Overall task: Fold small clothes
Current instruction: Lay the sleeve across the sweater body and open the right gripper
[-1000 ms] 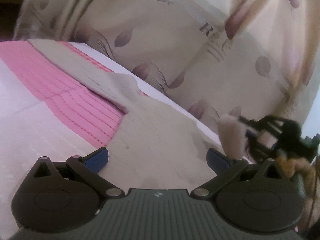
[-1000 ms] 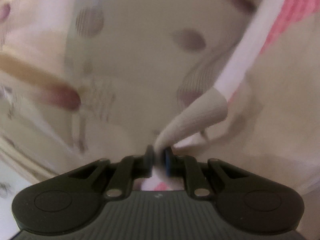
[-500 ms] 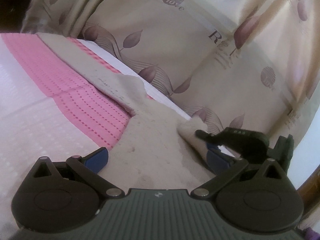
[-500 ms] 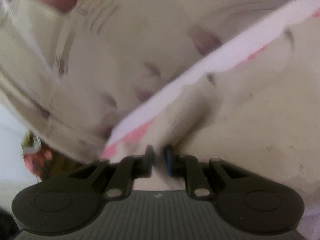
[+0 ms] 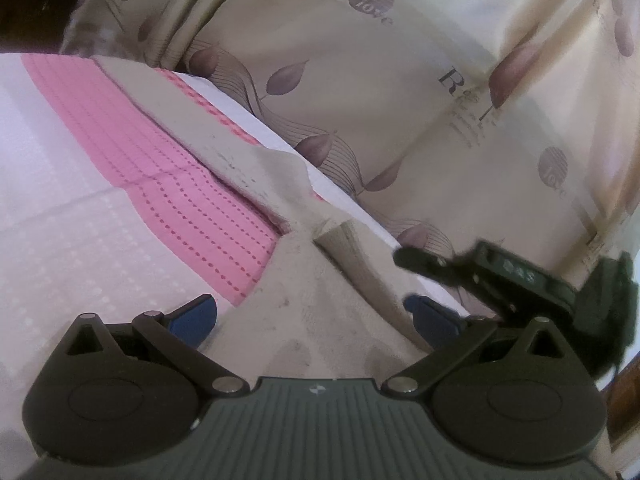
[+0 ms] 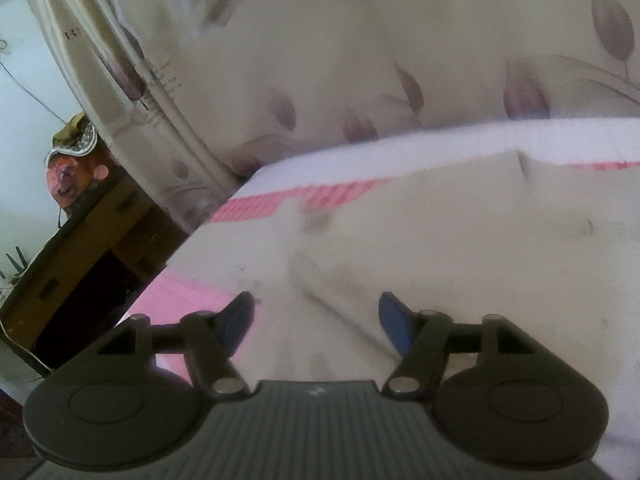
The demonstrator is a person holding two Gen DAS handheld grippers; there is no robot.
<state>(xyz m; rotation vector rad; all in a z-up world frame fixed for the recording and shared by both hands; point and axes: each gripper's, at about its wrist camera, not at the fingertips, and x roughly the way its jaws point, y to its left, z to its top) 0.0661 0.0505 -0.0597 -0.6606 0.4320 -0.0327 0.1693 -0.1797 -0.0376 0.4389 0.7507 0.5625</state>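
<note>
A beige garment (image 5: 320,304) lies spread on the pink-and-white bed sheet (image 5: 120,184), with a long part running to the far left and a raised fold (image 5: 288,172) at its middle. My left gripper (image 5: 312,316) is open and empty just above the garment's near part. In the right wrist view the same garment (image 6: 460,248) lies flat, and my right gripper (image 6: 316,316) is open and empty over its edge. The right gripper also shows in the left wrist view (image 5: 500,276) at the right, over the bed's edge.
A cream curtain with a leaf print (image 5: 400,80) hangs close behind the bed's far edge. In the right wrist view a wooden cabinet (image 6: 80,248) with bags on top stands at the left beyond the bed corner.
My right gripper held a corner of the beige garment raised, brought it down onto the garment and opened, letting it go. The left gripper stayed open, hardly moving.
</note>
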